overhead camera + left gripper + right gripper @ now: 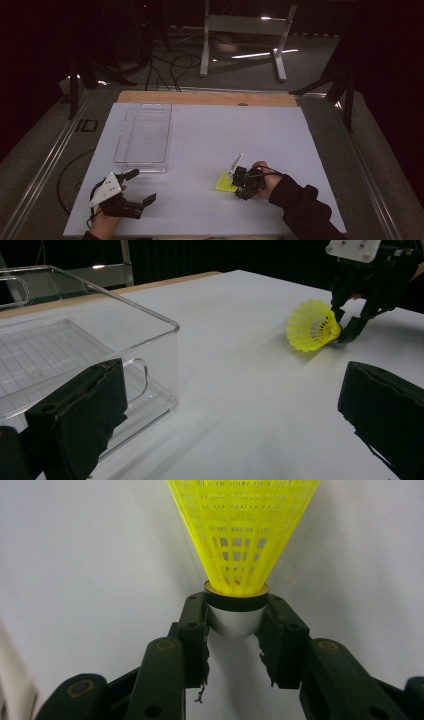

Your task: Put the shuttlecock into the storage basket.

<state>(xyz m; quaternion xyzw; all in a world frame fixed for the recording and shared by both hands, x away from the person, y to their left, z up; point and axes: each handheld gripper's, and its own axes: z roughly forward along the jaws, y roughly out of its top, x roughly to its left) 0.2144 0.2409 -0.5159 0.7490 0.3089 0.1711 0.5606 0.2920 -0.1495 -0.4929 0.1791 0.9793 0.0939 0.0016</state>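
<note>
A yellow plastic shuttlecock (pixel 225 182) (pixel 312 325) (pixel 243 527) lies on its side on the white table (pixel 210 135). My right gripper (pixel 239 186) (pixel 345 326) (pixel 235 622) is shut on its white cork base, the pads pressing on both sides. My left gripper (pixel 142 186) rests at the table's front left, its jaws wide apart with nothing between them; its fingers (pixel 80 420) frame the left gripper view. A clear plastic box (pixel 143 134) (pixel 60 355) stands empty just beyond the left gripper.
The white table surface lies on a wooden board (pixel 205 96) whose far edge shows. Beyond it are a dark carpeted floor, cables (pixel 170 67) and a white stand (pixel 245 35). A sleeve (pixel 305 210) comes in at the bottom right.
</note>
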